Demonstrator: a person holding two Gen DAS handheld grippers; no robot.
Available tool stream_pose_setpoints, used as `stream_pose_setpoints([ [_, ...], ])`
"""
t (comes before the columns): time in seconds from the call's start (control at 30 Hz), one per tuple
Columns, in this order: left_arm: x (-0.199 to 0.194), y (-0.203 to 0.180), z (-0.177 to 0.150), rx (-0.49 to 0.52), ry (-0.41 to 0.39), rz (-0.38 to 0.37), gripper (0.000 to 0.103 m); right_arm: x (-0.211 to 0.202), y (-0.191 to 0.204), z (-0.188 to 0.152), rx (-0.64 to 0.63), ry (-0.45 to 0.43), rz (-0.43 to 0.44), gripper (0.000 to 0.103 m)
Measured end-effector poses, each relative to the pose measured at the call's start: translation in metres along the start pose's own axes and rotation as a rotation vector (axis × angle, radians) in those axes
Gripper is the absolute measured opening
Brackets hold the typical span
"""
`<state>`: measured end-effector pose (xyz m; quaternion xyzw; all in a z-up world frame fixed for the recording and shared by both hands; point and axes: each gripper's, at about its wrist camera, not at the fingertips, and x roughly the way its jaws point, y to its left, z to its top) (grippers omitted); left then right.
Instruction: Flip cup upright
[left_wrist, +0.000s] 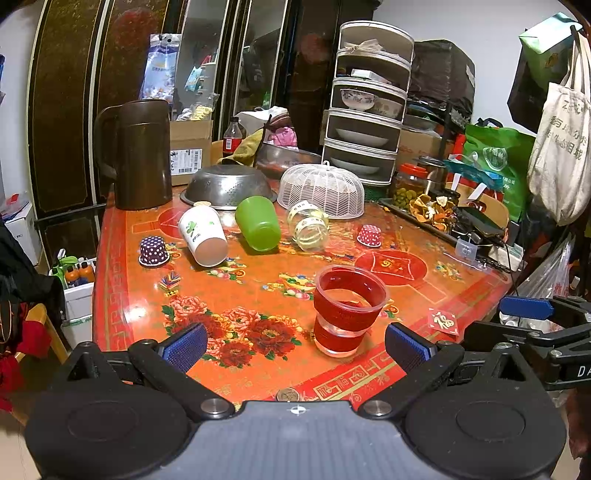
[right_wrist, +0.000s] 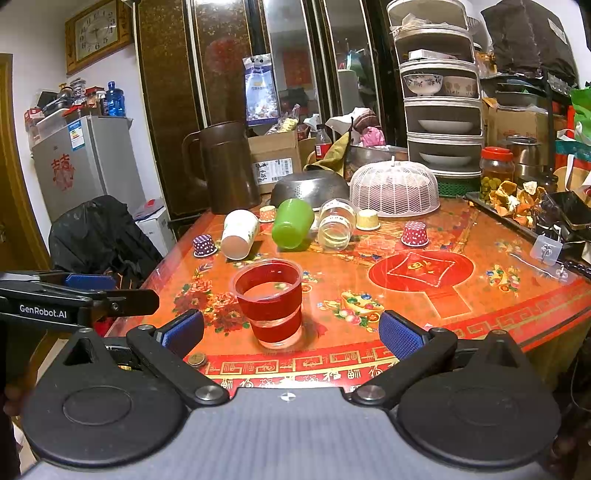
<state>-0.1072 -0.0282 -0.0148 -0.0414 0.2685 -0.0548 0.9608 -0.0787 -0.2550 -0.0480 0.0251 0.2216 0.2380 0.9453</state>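
Status: near clear cup (left_wrist: 347, 308) upright; both grippers open, empty.
Remaining: white cup (left_wrist: 202, 235), green cup (left_wrist: 258, 223), jar (left_wrist: 310, 230) lie tipped, far side.

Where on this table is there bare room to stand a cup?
Free: the red medallion patch between the red-sleeved clear plastic cup and red polka-dot paper cup. Crowded: the back row around the tipped green plastic cup.
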Motion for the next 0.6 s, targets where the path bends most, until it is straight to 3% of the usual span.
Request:
stream_pose_setpoints([
  [0.5, 0.0007, -0.0005, -0.0012, -0.004, -0.003, -0.010, 0.103, 0.0003, -0.0004, -0.0006, 0.002, 0.001, 0.000, 0.102],
  [0.6, -0.0018, 0.0011, -0.0020, -0.011, -0.034, 0.018, 0.103, 0.0015, -0.0009, -0.0014, 0.003, 0.003, 0.003, 0.102],
])
